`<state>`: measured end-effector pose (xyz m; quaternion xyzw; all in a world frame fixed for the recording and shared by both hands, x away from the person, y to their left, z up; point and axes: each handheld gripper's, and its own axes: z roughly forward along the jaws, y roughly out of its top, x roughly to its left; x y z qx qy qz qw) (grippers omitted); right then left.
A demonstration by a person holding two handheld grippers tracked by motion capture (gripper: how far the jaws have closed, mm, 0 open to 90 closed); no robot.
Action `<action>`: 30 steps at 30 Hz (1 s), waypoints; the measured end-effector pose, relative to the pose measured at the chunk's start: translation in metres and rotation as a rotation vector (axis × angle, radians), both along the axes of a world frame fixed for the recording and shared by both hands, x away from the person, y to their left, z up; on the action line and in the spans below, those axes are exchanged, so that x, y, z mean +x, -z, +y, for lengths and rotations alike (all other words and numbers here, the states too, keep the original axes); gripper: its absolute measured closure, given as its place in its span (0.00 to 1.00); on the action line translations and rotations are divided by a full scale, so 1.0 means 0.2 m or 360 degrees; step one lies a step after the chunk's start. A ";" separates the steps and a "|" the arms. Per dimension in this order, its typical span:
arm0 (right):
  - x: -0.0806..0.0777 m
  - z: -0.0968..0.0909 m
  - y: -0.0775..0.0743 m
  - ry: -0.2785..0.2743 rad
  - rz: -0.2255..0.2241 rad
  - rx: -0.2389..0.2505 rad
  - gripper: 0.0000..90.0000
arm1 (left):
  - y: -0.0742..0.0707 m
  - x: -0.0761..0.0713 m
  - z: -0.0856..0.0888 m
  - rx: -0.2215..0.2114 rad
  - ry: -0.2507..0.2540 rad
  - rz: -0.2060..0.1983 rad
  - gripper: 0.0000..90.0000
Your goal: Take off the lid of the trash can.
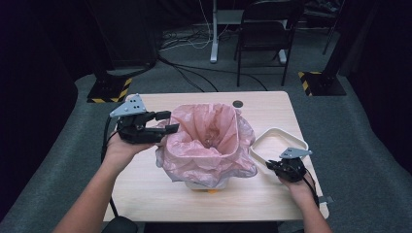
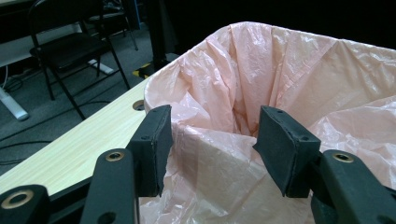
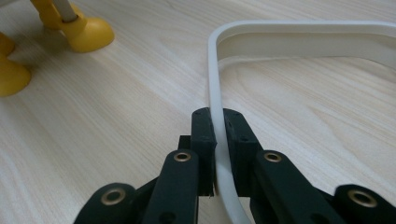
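Note:
A small bin lined with a pink plastic bag [image 1: 209, 141] stands in the middle of the light wooden table [image 1: 145, 189]. The bag's rim is folded outward over the bin. My left gripper [image 1: 167, 122] hovers at the bag's left edge with its jaws open; in the left gripper view the pads [image 2: 153, 144] straddle the crumpled pink bag [image 2: 280, 74] without pressing it. A white rectangular frame ring [image 1: 277, 145] lies flat to the right of the bin. My right gripper [image 1: 272, 166] is shut on the near edge of the white ring [image 3: 219, 116], its pads clamped on the thin rim.
Yellow feet [image 3: 88, 32] of the bin stand show on the table in the right gripper view. A round cable hole [image 1: 237, 104] sits at the table's far edge. Behind the table are a black folding chair [image 1: 267, 34], a desk leg [image 1: 214, 48] and cables on grey carpet.

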<state>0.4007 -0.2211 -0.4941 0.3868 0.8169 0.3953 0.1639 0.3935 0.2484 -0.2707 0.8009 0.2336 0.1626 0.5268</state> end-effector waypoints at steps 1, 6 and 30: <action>0.00 0.01 0.00 -0.0004 -0.0002 -0.0021 0.92 | 0.00 0.00 0.00 0.0000 0.0000 0.0000 0.50; 0.00 0.02 0.03 -0.0024 0.0017 -0.0114 0.92 | 0.00 0.00 0.00 -0.0003 0.0001 0.0000 0.50; -0.02 0.04 -0.01 -0.0014 0.0007 -0.0058 0.75 | 0.00 0.00 0.00 -0.0002 0.0001 0.0002 0.50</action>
